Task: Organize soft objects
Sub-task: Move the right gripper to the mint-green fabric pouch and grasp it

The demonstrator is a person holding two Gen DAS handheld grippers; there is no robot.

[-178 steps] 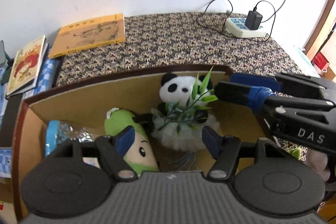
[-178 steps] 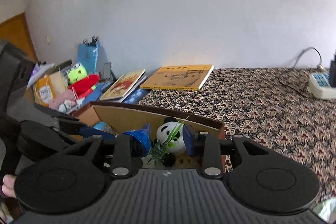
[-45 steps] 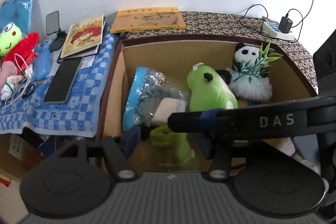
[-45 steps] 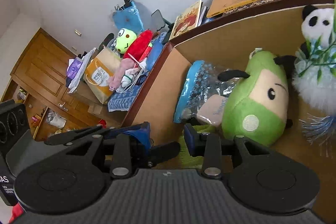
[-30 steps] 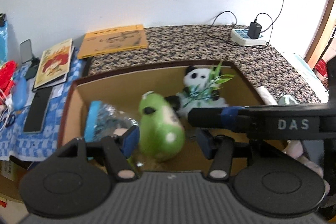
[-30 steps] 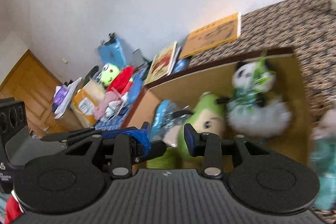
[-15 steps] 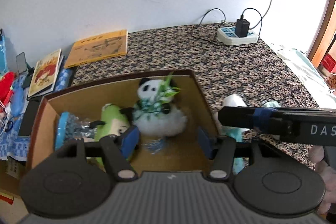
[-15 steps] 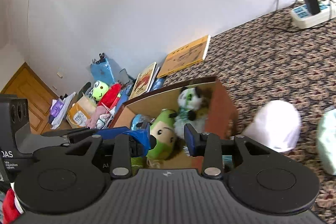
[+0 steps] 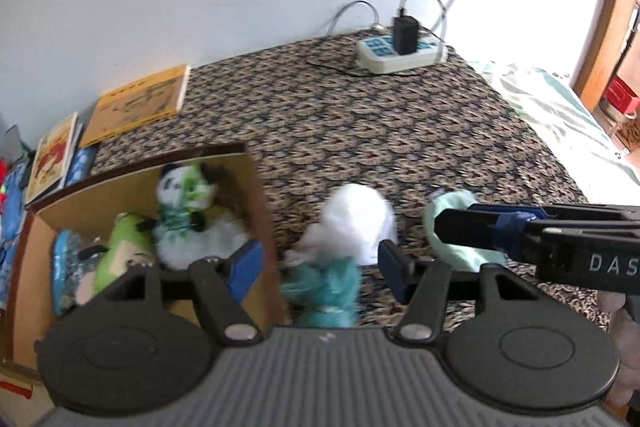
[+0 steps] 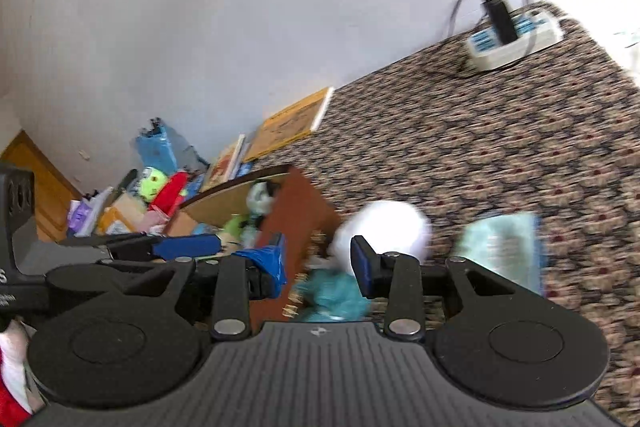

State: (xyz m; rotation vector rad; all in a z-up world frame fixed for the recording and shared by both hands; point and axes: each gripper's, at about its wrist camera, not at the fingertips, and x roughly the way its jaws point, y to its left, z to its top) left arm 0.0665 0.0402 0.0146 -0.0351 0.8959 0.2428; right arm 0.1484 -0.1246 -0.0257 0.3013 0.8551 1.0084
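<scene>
Two fisheye views cover this moment.

Left wrist view: the left gripper (image 9: 318, 269) stands released, its blue-padded fingers (image 9: 245, 265) spread wide with nothing between them but air. Below the gap, on the patterned cloth (image 9: 400, 131), lies a teal fuzzy toy (image 9: 322, 291), and just behind it, touching it, a white plush (image 9: 354, 217). A pale green soft item (image 9: 456, 227) lies to the right of the white plush, partly covered by the fingers of the right gripper (image 9: 472, 229), which reach in from the right edge. The cardboard box (image 9: 260, 211) stands at the left; inside it are a panda plush (image 9: 188, 215), a green plush (image 9: 120, 251) beside it and a blue patterned bag (image 9: 66, 267) at the far left. Books (image 9: 138, 105) lie behind the box, and a power strip (image 9: 400, 51) sits near the wall.

Right wrist view: the right gripper (image 10: 318, 265) is likewise released, fingers (image 10: 364, 263) apart and holding nothing. The teal fuzzy toy (image 10: 334, 297) lies below the gap, with the white plush (image 10: 388, 227) beyond the right finger. The pale green soft item (image 10: 502, 247) lies to the right on the cloth, apart from the plush. The box's brown outer wall (image 10: 298, 215) is at the left, and the left gripper's fingers (image 10: 188, 245) reach in from that side. The image is motion-blurred.
</scene>
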